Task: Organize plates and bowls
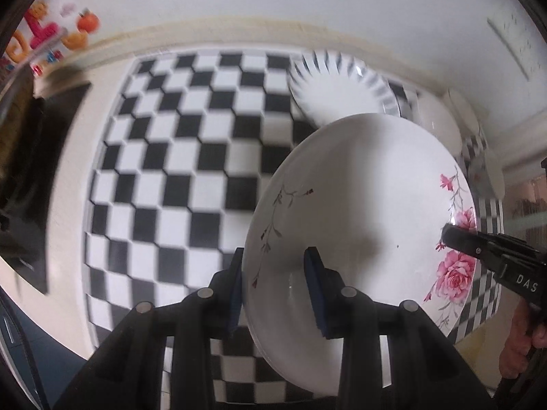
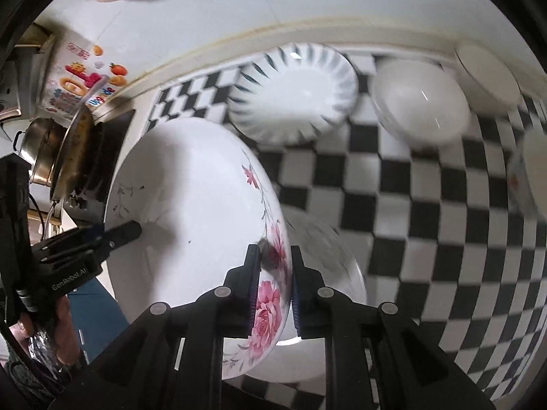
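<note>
A large white plate with pink roses (image 1: 359, 198) (image 2: 191, 184) is held tilted above the checkered mat, gripped from both sides. My left gripper (image 1: 275, 294) is shut on its rim near the grey branch pattern. My right gripper (image 2: 273, 290) is shut on the opposite rim at the roses; it also shows in the left wrist view (image 1: 454, 235). Another white dish (image 2: 328, 273) lies under the plate. A fluted plate with grey rim strokes (image 2: 294, 92) (image 1: 338, 85) and a plain white bowl (image 2: 420, 102) sit at the back of the mat.
A black and white checkered mat (image 1: 177, 177) (image 2: 427, 239) covers the counter. More white dishes (image 2: 489, 78) stand at the back right and another (image 2: 533, 177) at the right edge. A steel pot (image 2: 44, 150) and a printed carton (image 2: 71, 82) stand on the left by the wall.
</note>
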Available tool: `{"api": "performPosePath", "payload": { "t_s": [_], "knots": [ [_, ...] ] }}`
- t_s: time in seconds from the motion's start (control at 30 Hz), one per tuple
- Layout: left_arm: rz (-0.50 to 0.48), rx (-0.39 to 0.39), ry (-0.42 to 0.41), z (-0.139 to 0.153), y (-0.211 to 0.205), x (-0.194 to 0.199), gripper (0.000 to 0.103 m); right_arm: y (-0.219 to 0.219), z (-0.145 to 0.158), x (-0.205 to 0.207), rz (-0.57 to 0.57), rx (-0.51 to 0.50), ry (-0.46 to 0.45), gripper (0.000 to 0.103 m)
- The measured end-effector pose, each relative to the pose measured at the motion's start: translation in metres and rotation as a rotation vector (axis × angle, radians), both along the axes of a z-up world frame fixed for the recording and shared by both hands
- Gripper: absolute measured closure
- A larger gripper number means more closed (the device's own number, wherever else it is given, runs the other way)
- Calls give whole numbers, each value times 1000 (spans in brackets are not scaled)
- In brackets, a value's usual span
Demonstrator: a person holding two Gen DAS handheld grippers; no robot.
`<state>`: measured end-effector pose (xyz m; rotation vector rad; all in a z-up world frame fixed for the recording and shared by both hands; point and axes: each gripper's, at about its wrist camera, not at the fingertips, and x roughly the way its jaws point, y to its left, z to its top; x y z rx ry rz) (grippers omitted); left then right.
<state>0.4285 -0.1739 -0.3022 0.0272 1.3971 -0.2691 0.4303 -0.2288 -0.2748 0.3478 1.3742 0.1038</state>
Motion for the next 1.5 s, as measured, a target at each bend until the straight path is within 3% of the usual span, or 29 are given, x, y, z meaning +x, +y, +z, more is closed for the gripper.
{"api": "performPosePath", "payload": {
  "t_s": [0.2,0.5,0.6,0.77,0.83,0.97,1.2,1.5],
  "knots": [
    [-37,26,66,-37,-21,-17,72,-20,-46,-28,-12,-3,67,85],
    [-69,81,108,-64,-33,-28,72,-33,-81,-39,-13,-3,104,86],
    [-91,127,94,-68,-39,-29,72,-32,-84,-38,2,-15,110,86],
    [-87,144,98,-72,-38,-32,73,-26,-81,-29,36,-92,100,87],
    [-93,158,94,-72,-39,-34,73,-28,-80,-26,39,-58,117,87],
    [-94,167,87,-72,-39,-38,73,-21,-82,-26,79,-97,139,87],
    [-72,176,96,-77,-41,-44,73,-28,-86,-34,39,-37,165,87],
    [-42,174,78,-61,-32,-56,73,-19,-80,-41,6,-79,170,87]
  ]
}}
